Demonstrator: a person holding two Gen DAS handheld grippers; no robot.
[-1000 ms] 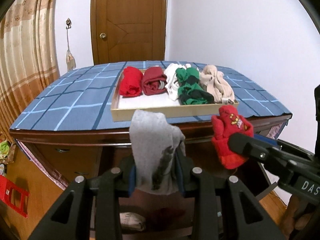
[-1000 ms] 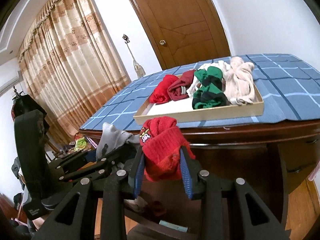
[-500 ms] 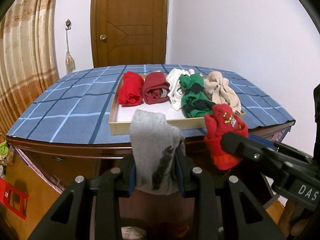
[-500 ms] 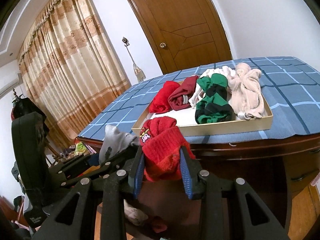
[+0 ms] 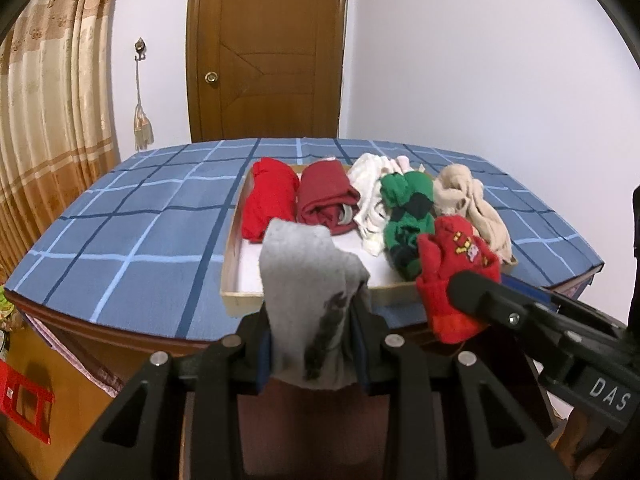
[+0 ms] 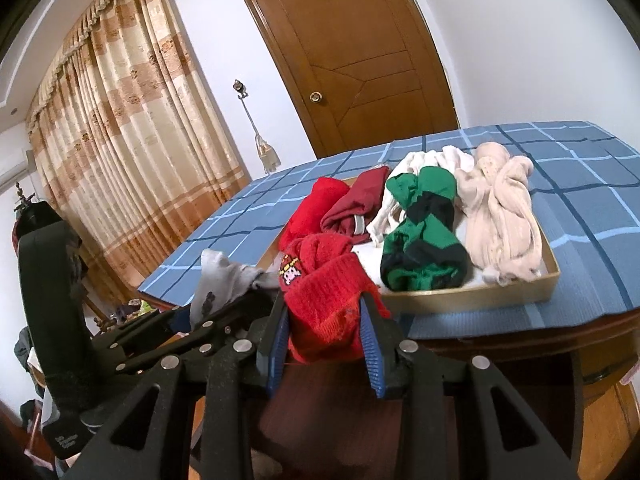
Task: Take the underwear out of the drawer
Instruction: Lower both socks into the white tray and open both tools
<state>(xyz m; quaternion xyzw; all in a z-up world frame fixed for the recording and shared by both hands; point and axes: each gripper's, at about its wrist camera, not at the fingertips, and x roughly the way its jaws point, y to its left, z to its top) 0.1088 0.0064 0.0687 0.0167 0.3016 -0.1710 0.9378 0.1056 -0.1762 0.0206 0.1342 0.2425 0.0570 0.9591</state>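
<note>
Left wrist: tray (image 5: 240, 304) nearer than before.

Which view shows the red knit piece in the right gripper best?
The right wrist view: the red knit piece fills the centre, pinched between the right gripper pads, its patch visible. The left wrist view shows it from the side, lower part hidden behind that gripper.

Left claw (image 5: 312, 344) and right claw (image 6: 326, 334) both clamped.

2 grippers (image 5: 314, 344) (image 6: 324, 334), 2 held garments (grey (image 5: 308, 280), red (image 6: 326, 292)), 1 tray (image 5: 230, 276), 5 bundles (image 5: 268, 204) inside, 1 door (image 5: 266, 48).
</note>
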